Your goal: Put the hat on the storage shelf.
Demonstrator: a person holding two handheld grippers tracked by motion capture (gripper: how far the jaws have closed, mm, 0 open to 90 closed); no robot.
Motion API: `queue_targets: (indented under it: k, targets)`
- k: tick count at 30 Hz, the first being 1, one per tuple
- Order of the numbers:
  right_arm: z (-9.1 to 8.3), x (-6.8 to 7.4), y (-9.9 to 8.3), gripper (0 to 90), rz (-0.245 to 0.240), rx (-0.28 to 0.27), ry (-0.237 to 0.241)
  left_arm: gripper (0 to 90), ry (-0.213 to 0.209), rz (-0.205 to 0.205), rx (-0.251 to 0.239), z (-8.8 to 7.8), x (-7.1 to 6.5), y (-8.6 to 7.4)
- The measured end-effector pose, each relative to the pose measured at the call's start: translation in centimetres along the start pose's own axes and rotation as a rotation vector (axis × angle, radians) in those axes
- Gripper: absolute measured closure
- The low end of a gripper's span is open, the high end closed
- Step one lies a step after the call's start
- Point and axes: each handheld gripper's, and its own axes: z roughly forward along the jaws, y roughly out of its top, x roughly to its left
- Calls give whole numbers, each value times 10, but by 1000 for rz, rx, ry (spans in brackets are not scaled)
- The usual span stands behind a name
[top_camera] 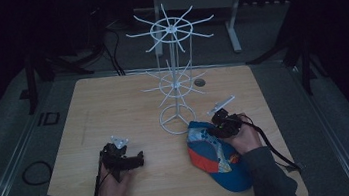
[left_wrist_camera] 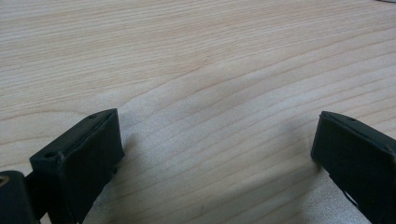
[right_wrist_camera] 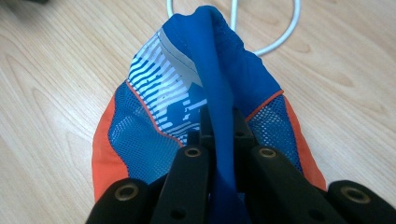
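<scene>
Presently, 2 hand-held grippers are at the near half of a light wooden table. The left gripper lies low over bare wood at the near left, held in the person's left hand; in the left gripper view its 2 black jaws stand wide apart with nothing but wood grain between them. The right gripper has its jaws pressed together on a raised fold of blue fabric along the top of a cap. The cap is blue and orange with mesh panels and a white striped patch, and it lies on the table at the near right, its blue brim pointing toward the near edge. Just beyond the cap stands a white wire rack with 2 tiers of radiating arms and a ring base; the ring sits close beside the cap's far end. The right hand grips its tool over the cap's far side.
</scene>
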Motion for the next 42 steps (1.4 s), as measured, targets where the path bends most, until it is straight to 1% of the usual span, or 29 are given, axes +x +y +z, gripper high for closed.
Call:
queue_targets:
  k: [6, 11, 22, 32, 34, 42]
  targets:
    - [-12, -2, -2, 887, 8, -32, -6, 24, 0, 0, 0, 0, 0, 0]
    - [-20, -7, -6, 887, 26, -63, 0, 24, 0, 0, 0, 0, 0, 0]
    - [-40, -16, -17, 887, 64, -135, -6, 24, 0, 0, 0, 0, 0, 0]
    - [-53, -19, -24, 887, 70, -179, -16, 24, 0, -1, 0, 0, 0, 0]
    - [-59, -20, -25, 887, 70, -207, -14, 24, 0, -1, 0, 0, 0, 0]
    - [-75, -22, -27, 887, 72, -262, -27, 24, -1, -2, 1, 0, 0, 0]
